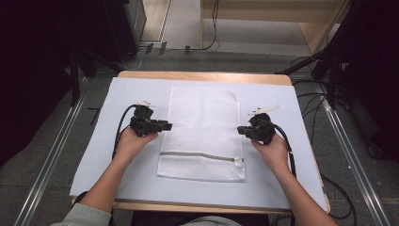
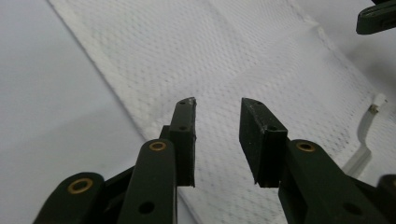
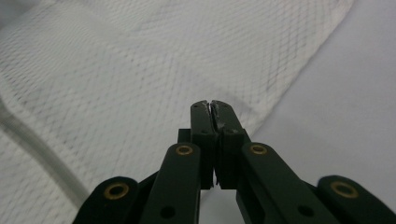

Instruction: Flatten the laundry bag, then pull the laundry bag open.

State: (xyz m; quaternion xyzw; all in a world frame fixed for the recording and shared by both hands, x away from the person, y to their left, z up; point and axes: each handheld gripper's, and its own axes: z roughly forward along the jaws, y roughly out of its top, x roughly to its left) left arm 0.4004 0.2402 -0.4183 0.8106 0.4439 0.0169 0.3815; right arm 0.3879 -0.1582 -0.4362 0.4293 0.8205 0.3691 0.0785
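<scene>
Mesh laundry bag (image 1: 203, 133) lies flat mid-counter (image 1: 94, 155), zipper (image 1: 197, 155) near my edge and closed — nothing visibly inside. Left claw (image 2: 217, 122) spread over its left edge, empty; right claw (image 3: 212, 114) pressed together at its right edge, pinching nothing. Grab both edges evenly — lift level.

Grey carpet floor (image 1: 56, 141), wooden table (image 1: 202, 75), pale wood furniture (image 1: 263, 12) behind
</scene>
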